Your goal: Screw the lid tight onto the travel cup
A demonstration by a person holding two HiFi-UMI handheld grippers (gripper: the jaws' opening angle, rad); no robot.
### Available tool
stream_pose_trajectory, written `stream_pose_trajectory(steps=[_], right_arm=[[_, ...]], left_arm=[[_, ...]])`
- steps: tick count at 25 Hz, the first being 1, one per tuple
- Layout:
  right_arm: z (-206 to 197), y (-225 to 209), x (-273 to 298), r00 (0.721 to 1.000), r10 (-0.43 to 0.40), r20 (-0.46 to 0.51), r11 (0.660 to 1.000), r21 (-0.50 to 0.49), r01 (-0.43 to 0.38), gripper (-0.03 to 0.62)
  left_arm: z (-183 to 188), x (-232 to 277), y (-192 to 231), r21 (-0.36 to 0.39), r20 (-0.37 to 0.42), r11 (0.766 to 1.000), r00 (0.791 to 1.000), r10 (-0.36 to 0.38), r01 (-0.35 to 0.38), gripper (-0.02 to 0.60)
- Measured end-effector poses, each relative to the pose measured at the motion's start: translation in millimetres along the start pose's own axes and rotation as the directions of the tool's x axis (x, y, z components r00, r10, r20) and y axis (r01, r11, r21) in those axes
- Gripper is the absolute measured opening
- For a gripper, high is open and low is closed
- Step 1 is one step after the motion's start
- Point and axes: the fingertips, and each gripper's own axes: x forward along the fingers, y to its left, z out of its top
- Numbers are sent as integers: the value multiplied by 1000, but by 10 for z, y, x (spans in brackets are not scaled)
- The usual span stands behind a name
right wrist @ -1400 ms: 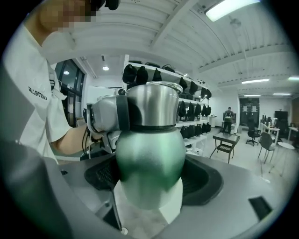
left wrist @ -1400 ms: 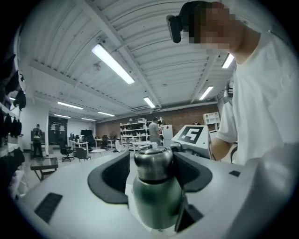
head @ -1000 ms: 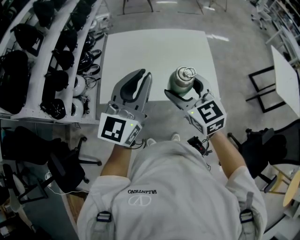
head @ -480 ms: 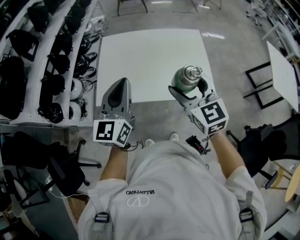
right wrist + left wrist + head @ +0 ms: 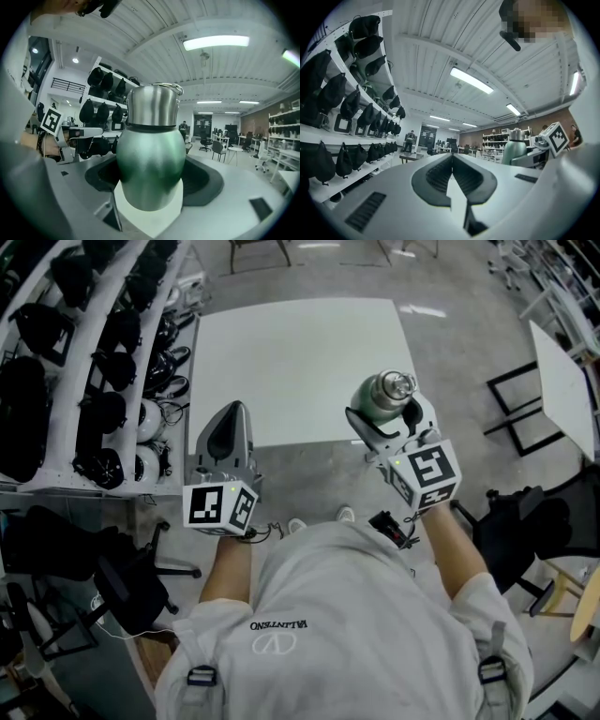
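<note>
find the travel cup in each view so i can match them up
Head view: the travel cup is right of centre, held upright in the right gripper.
Left gripper view: the cup is small, at mid right.
Right gripper view: the cup fills the centre, between the jaws.
Shared landmark: the rack of black bags, on the left side in all three views.
</note>
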Motion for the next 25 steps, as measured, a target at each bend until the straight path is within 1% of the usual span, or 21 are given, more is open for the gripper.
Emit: stream_pose_trajectory(steps=[17,25], right_arm=[[-40,-98,-62,1000,-18,-6,1000,16,18,385],[-47,-89,-26,1000,-11,-20,1000,12,11,385]], left_arm=[[-9,34,-84,-8,-7,1000,1000,-9,8,5],[-8,73,-79,-10,-5,1000,1000,-5,5,5]])
